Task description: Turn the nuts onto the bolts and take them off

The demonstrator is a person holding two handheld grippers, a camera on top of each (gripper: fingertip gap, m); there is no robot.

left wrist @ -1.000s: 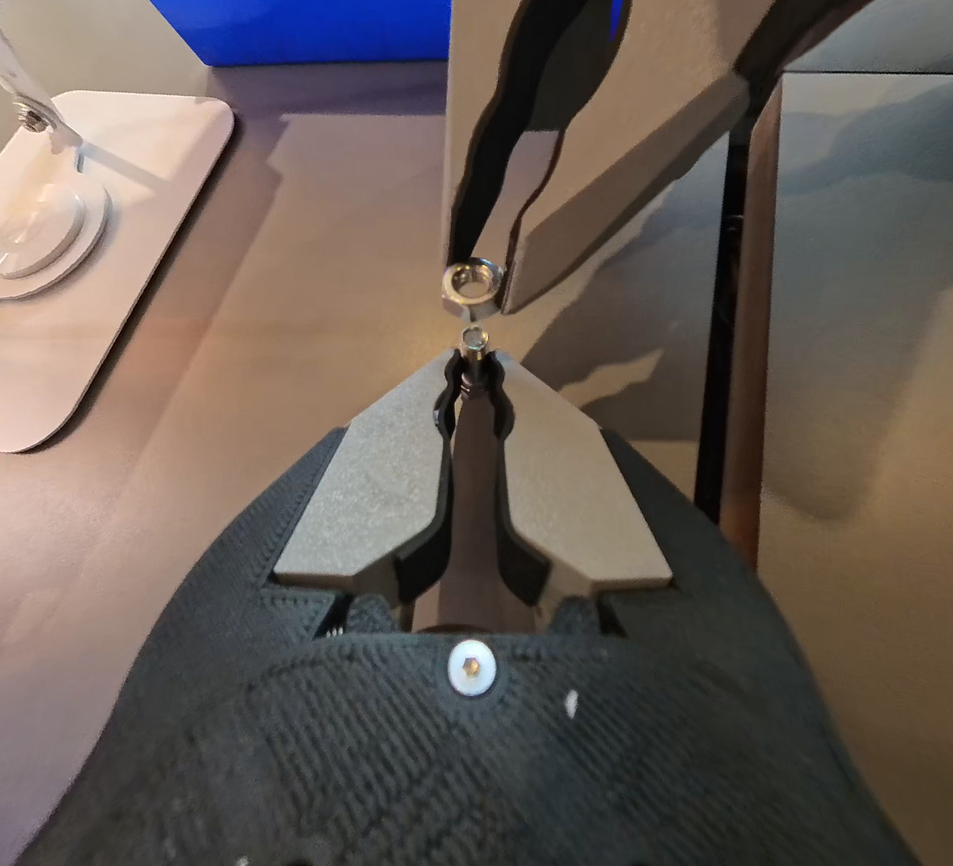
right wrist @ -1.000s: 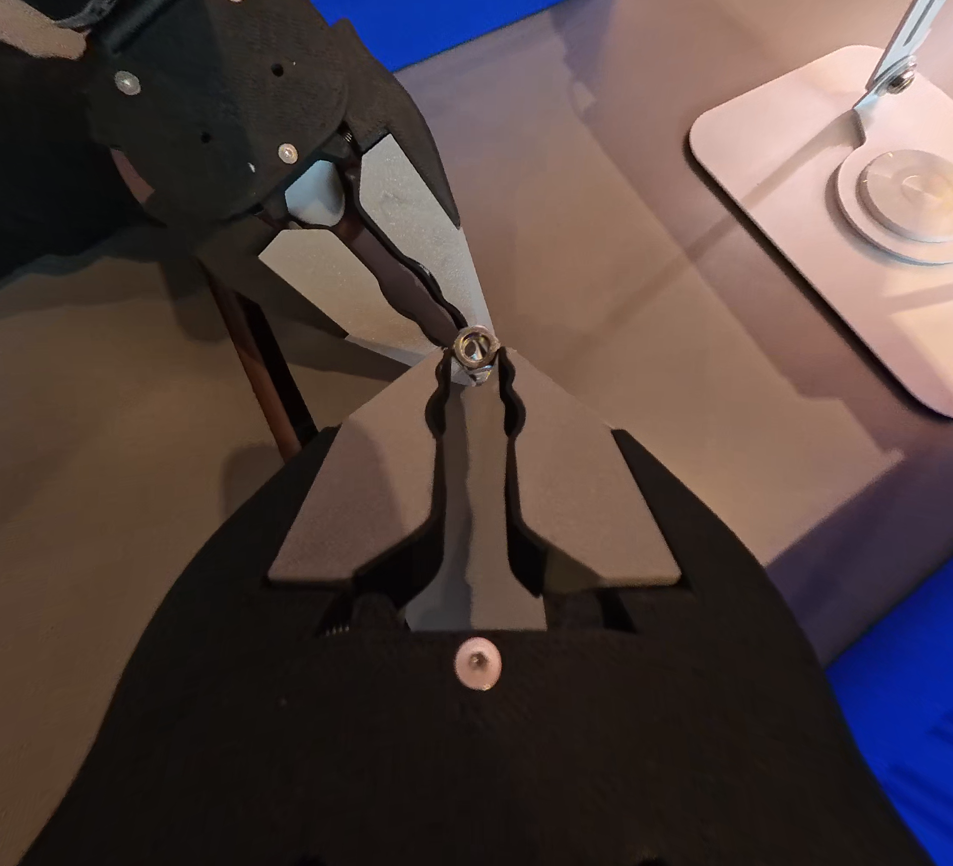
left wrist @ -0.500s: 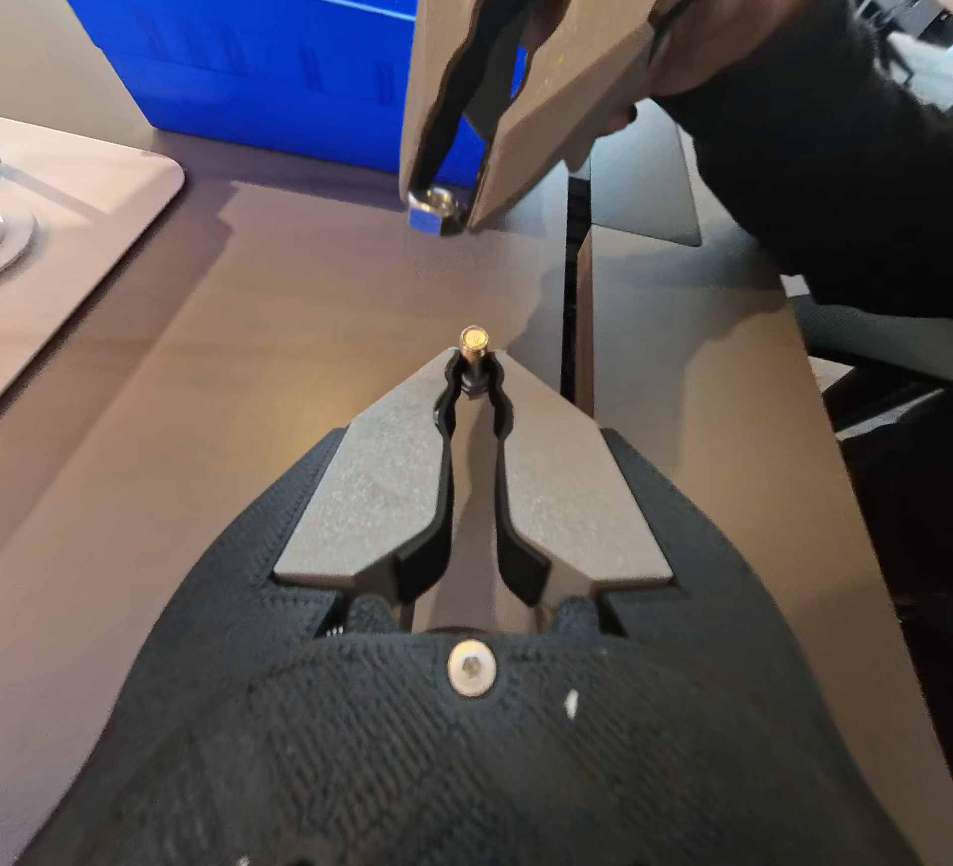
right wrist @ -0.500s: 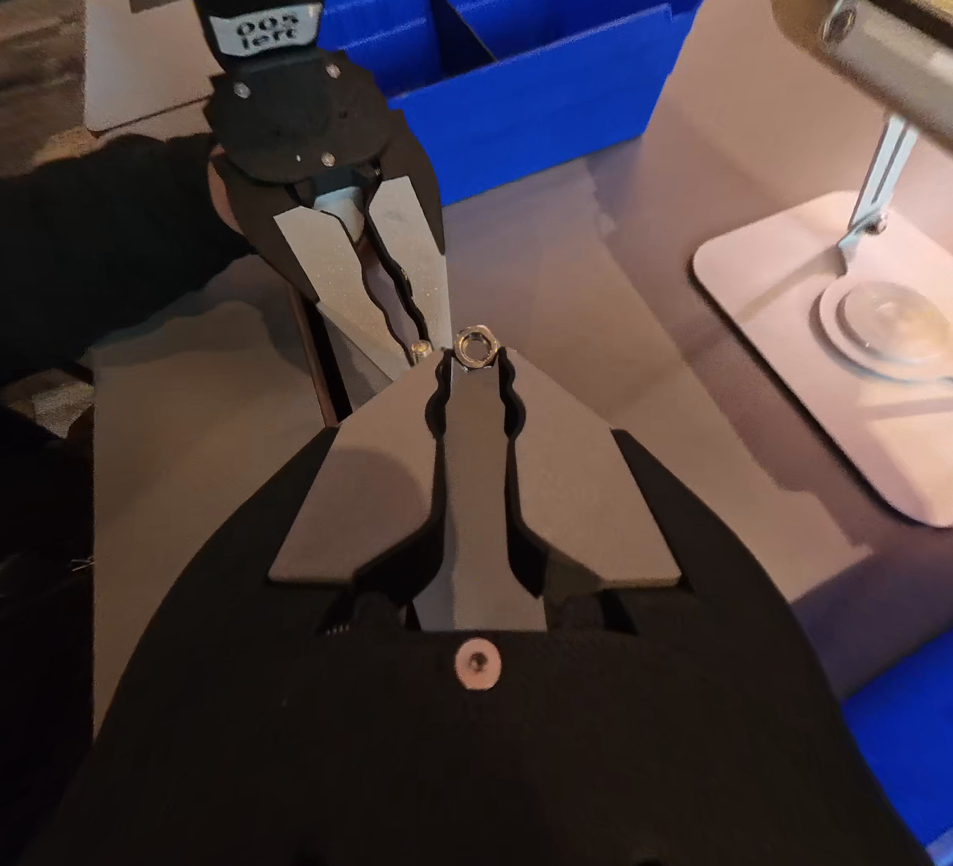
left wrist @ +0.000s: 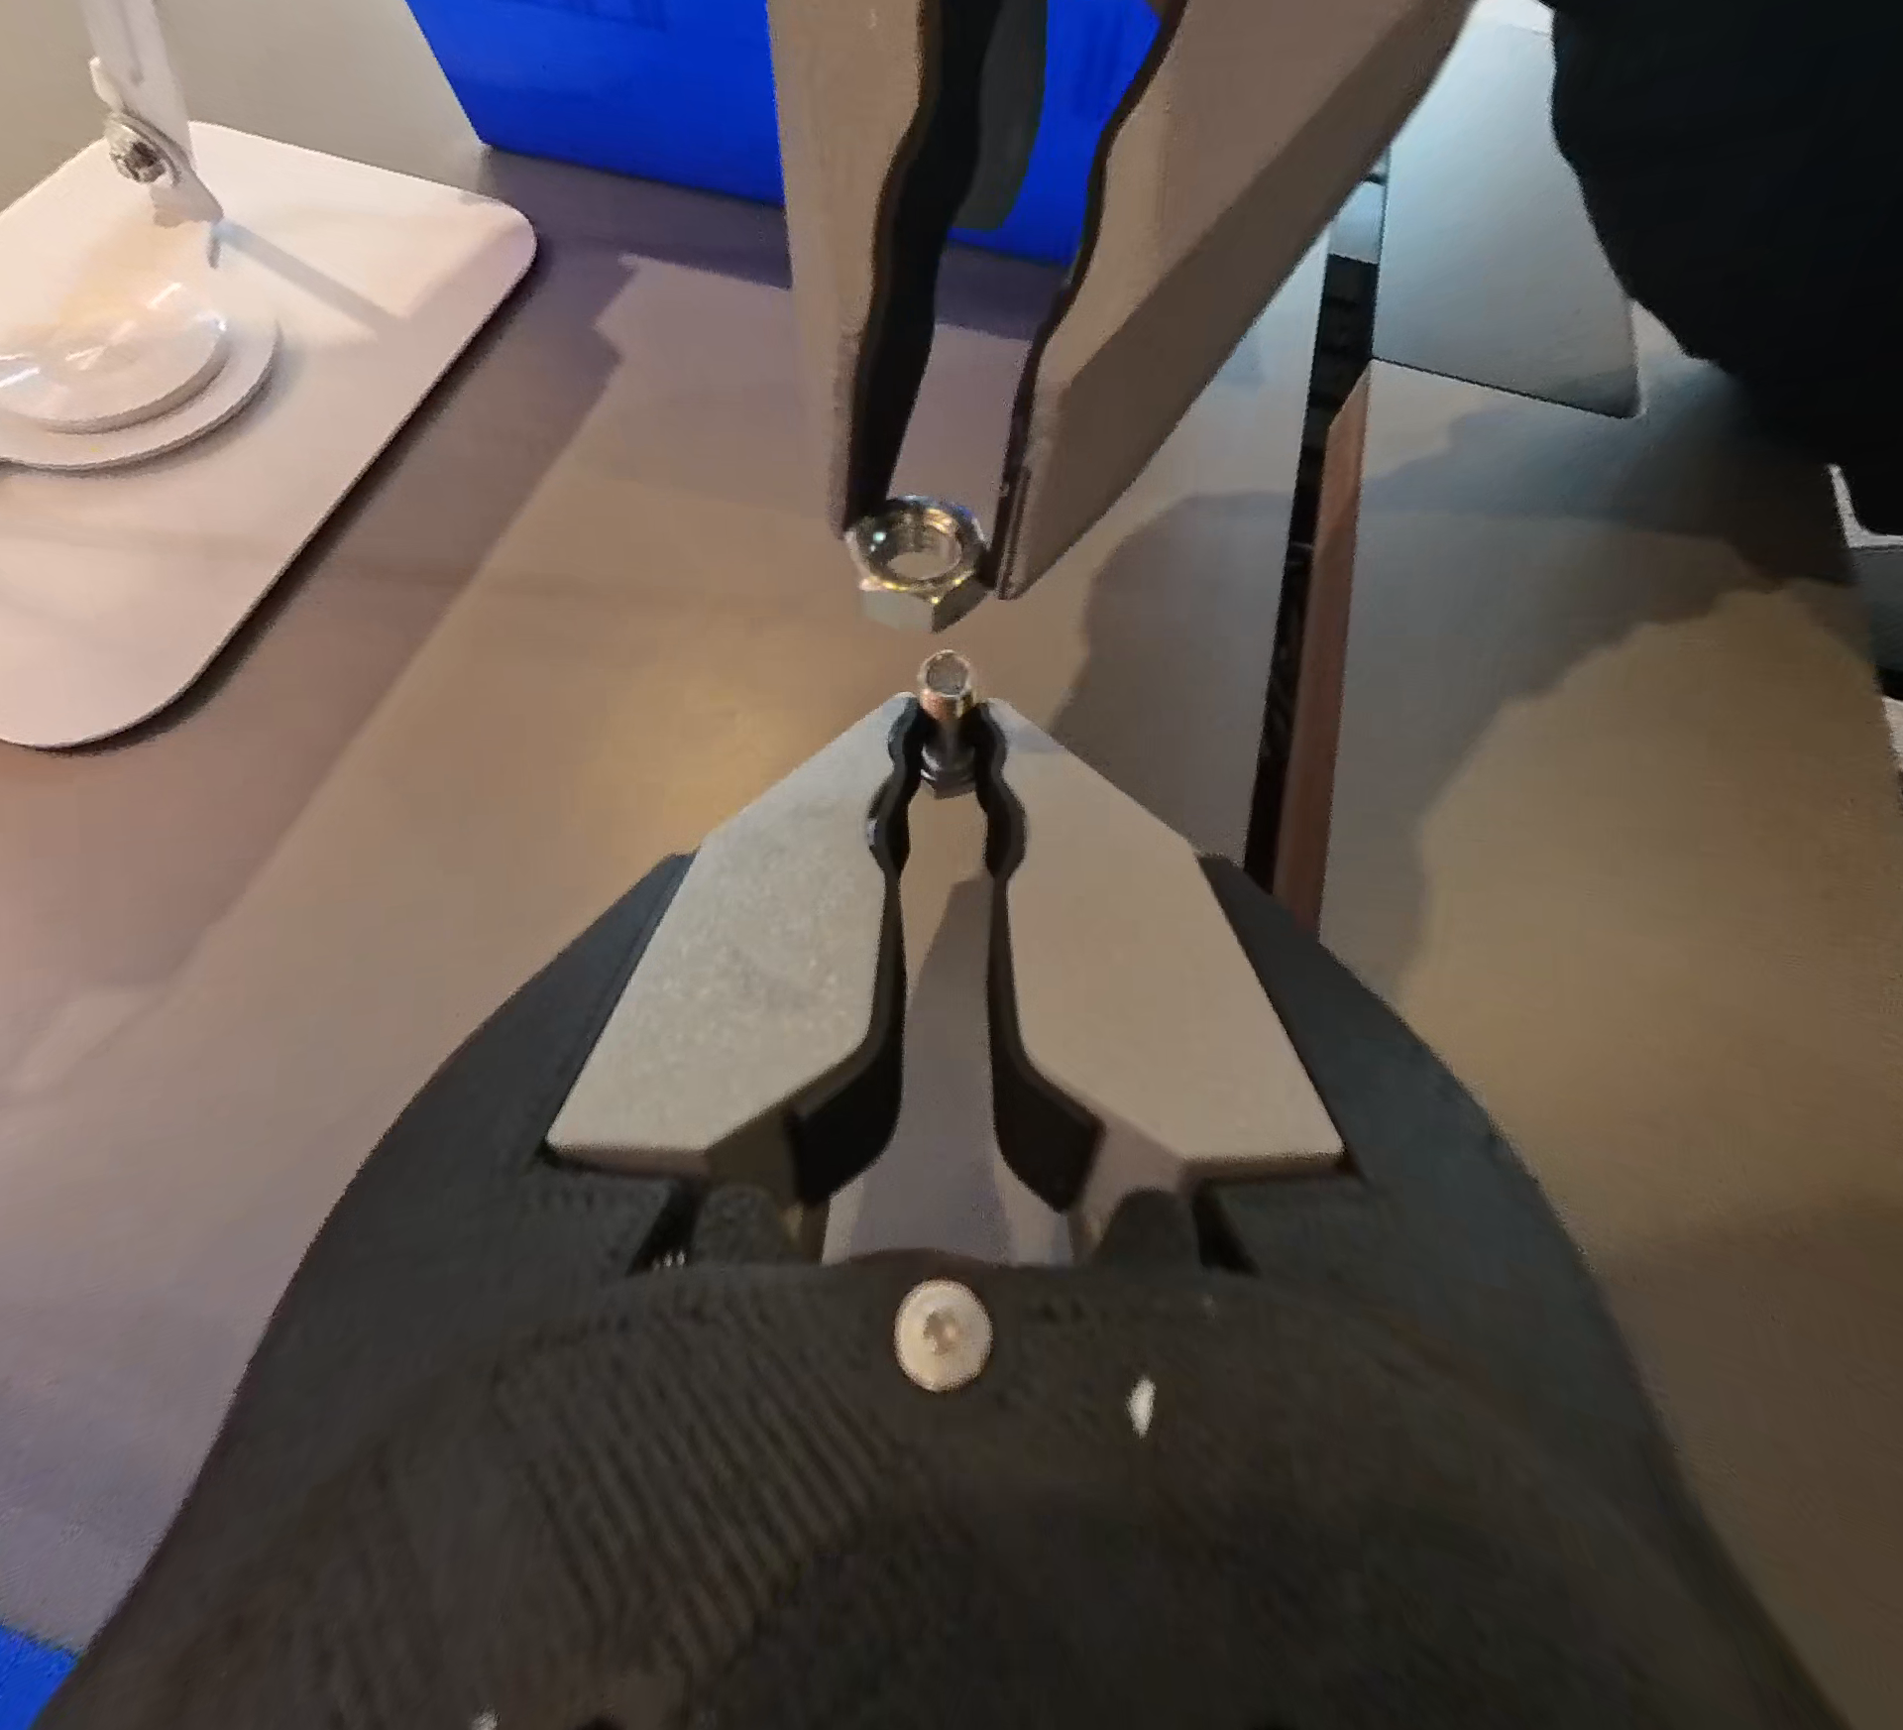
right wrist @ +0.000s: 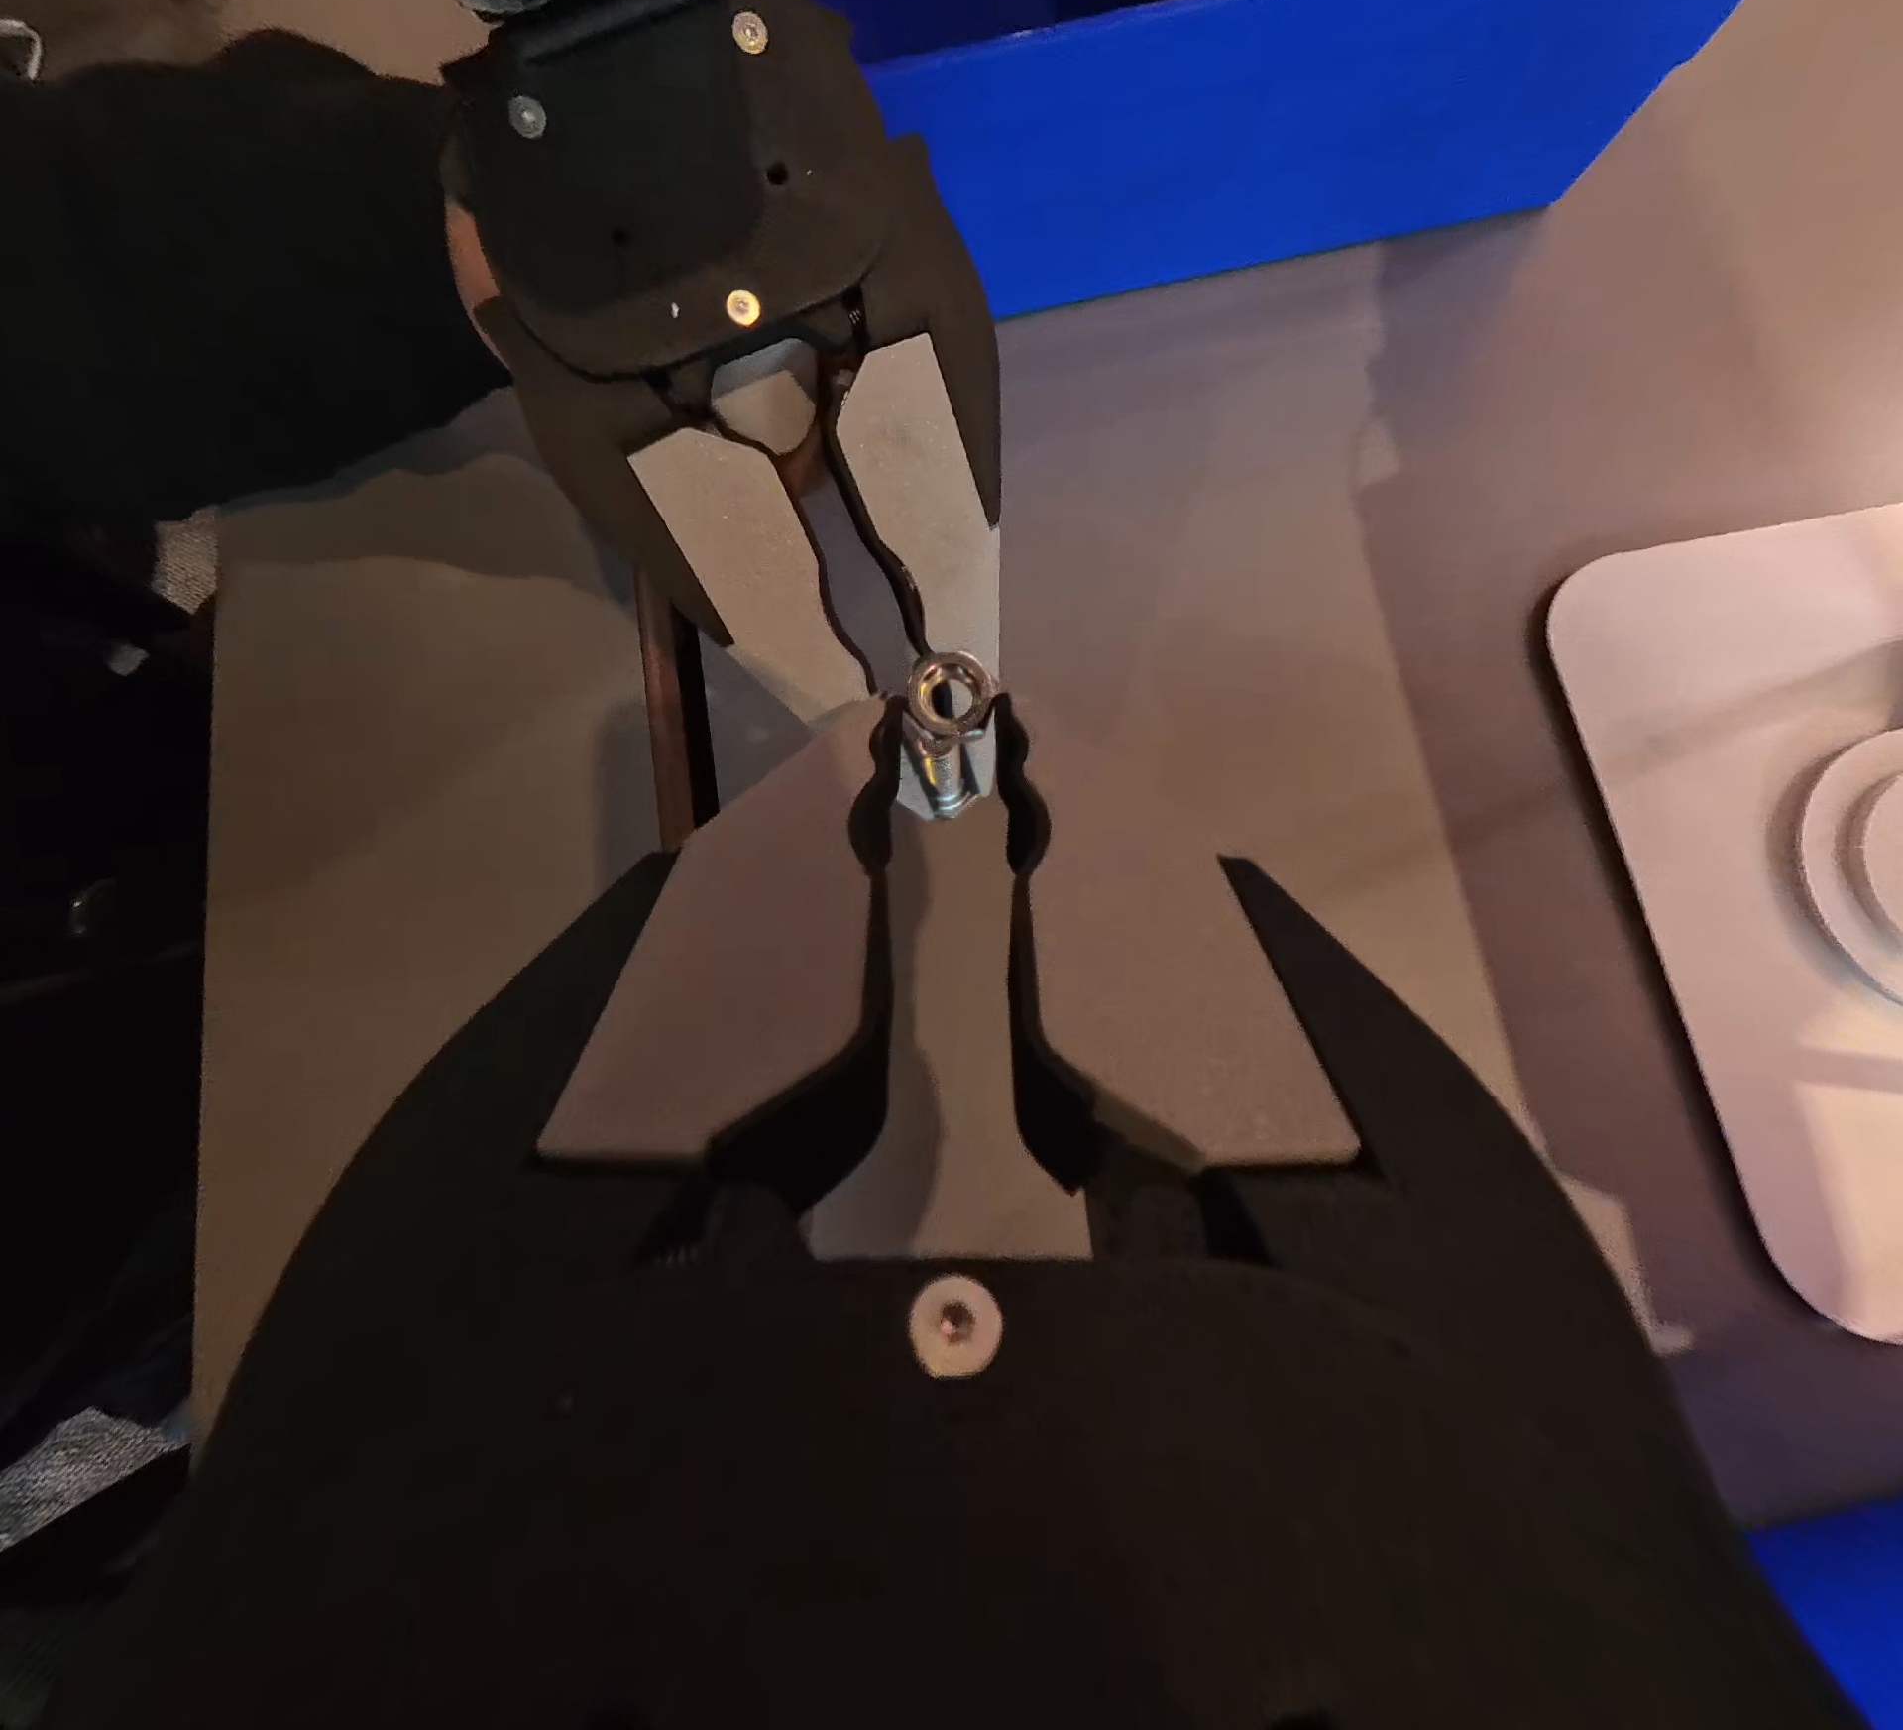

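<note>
While the left gripper (left wrist: pixel 948 721) is held low over the desk (left wrist: pixel 494 754), its fingers (left wrist: pixel 783 918) are pinched on a bolt (left wrist: pixel 946 684), of which only the threaded tip is seen above them; the rest is hidden between them. Just above that tip, apart from it, a hex nut (left wrist: pixel 914 560) is gripped by the fingers of the right gripper (left wrist: pixel 932 548), whose body is cut off at the top edge. From the right wrist view, the nut (right wrist: pixel 942 695) is seen held at the fingertips, with the bolt (right wrist: pixel 945 779) below it. A blue bin (right wrist: pixel 1287 84) and a white stand base (left wrist: pixel 206 403) are partly cropped.
</note>
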